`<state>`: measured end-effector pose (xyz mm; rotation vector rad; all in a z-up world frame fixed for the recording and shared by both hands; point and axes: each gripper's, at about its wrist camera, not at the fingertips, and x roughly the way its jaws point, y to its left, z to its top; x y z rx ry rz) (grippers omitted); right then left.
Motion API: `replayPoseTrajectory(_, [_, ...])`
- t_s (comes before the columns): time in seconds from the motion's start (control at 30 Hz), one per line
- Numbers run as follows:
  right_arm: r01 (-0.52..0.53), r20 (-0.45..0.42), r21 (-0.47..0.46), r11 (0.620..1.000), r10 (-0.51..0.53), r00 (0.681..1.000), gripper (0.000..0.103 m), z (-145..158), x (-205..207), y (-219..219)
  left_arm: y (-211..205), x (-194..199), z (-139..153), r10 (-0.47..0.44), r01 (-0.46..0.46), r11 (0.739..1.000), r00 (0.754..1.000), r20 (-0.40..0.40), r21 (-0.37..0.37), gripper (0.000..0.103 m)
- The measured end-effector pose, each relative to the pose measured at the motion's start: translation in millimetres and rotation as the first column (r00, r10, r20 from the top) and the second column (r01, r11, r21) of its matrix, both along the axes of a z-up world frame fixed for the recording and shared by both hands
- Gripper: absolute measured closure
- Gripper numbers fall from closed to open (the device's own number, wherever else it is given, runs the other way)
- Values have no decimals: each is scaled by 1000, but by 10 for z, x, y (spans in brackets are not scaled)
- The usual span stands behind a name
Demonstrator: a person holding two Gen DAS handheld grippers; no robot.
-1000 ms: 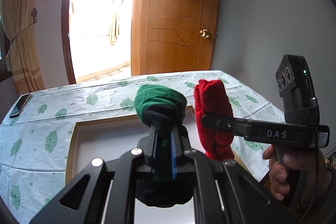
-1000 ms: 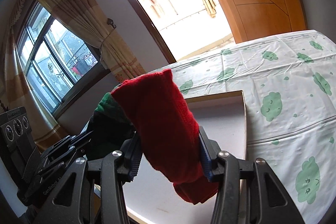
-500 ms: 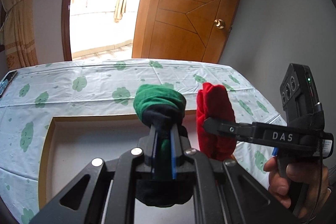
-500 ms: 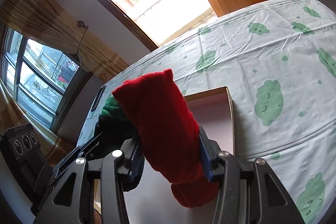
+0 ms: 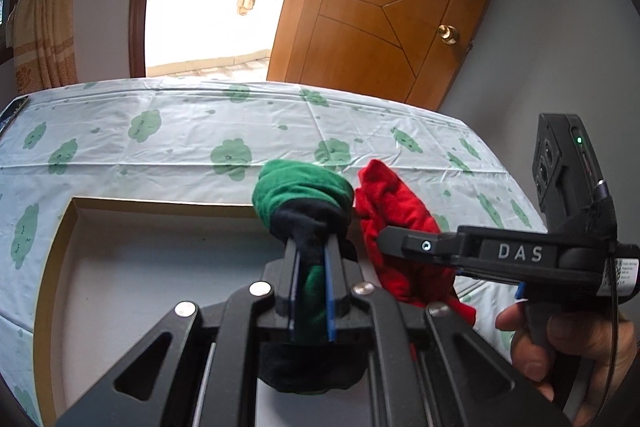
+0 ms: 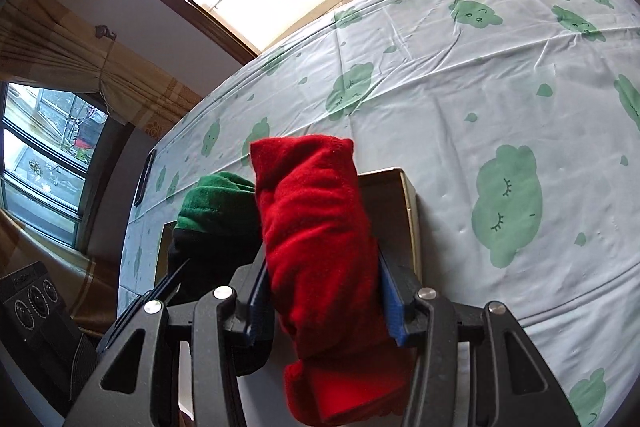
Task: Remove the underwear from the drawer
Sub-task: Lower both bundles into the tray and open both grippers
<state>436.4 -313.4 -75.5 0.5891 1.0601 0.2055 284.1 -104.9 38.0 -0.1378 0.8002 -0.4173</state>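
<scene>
Gripping red underwear roll — upright, lengthwise.

A pale cloth printed with green clouds covers the worktop. Behind it stands a wooden door with a brass knob, beside a bright doorway. Tan curtains hang by the window, and a dark phone lies near the cloth's far edge.
</scene>
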Motion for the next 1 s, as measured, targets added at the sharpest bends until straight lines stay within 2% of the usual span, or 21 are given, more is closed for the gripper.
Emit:
replayPoseTrajectory(0.23, [-35, 10, -30, 999, 35, 999, 52, -17, -20, 51, -65, 31, -25, 0, 0, 1000, 1000, -7, 0, 94])
replayPoseTrajectory(0.3, [-49, 10, -45, 998, 49, 999, 50, -11, -22, 74, -60, 36, -40, 10, -10, 1000, 1000, -17, 9, 90])
replayPoseTrajectory(0.37, [-52, 25, -51, 997, 53, 998, 44, 10, -47, 96, -18, 25, -35, 25, -25, 1000, 1000, -12, 2, 77])
replayPoseTrajectory(0.47, [-44, 59, -56, 997, 47, 997, 37, 75, -104, 111, 58, -3, -12, 39, -39, 999, 999, -3, -4, 64])
replayPoseTrajectory(0.5, [-33, 65, -70, 997, 38, 997, 28, 99, -127, 109, 85, -17, -4, 37, -37, 999, 999, -1, -11, 63])
replayPoseTrajectory(0.53, [-19, 70, -86, 996, 25, 997, 25, 121, -150, 100, 107, -33, 3, 33, -33, 999, 999, 0, -18, 60])
replayPoseTrajectory(0.9, [0, 166, -99, 995, 17, 986, 24, 312, -511, 120, 226, -376, 39, -2, 3, 1000, 999, 38, -16, 52])
replayPoseTrajectory(1.0, [-9, 190, -108, 994, 29, 981, 24, 362, -652, 163, 291, -466, 73, -3, 4, 1000, 999, 49, -25, 47])
